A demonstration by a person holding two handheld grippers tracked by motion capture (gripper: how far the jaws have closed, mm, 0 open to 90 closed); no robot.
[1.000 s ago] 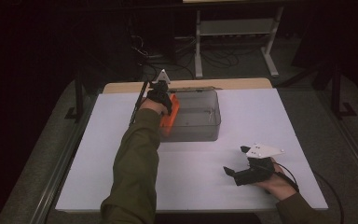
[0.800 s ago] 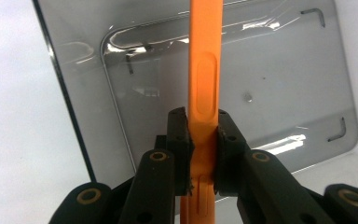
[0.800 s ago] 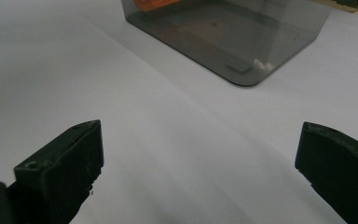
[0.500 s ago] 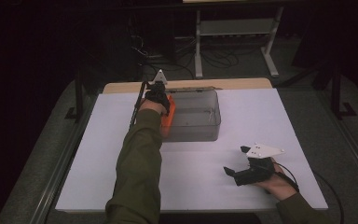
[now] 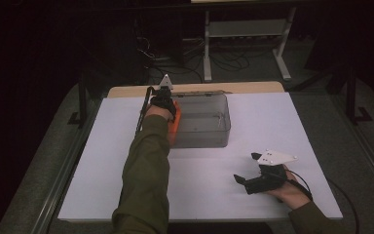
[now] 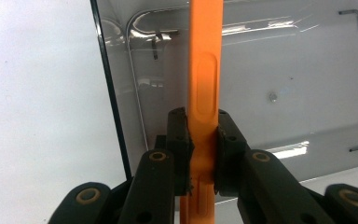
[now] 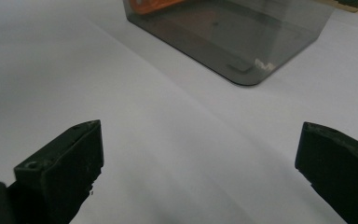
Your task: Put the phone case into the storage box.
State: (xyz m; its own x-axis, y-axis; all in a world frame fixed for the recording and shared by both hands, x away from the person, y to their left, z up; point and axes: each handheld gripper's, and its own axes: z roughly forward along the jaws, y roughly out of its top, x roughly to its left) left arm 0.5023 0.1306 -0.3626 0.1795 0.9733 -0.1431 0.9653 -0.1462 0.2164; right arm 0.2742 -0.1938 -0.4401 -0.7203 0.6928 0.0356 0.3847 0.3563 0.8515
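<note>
A flat orange plastic strip (image 6: 205, 70) with a long slot stands on end in my left gripper (image 6: 203, 135), whose pads are shut on its lower part. In the high view that gripper (image 5: 168, 105) hangs over the left end of a smoky clear bin (image 5: 209, 122), and the orange strip (image 5: 175, 127) reaches down at the bin's left wall. Through the bin's floor (image 6: 307, 70) I see a few small bent metal keys and a screw. My right gripper (image 5: 242, 184) rests on the white table at the near right, open with nothing between its fingers. Its own view shows the bin (image 7: 242, 37) ahead.
White paper covers the table (image 5: 282, 122), with a tan board (image 5: 126, 91) along its far edge. Behind the table stand a white metal rack (image 5: 243, 29) and loose cables on the dark floor.
</note>
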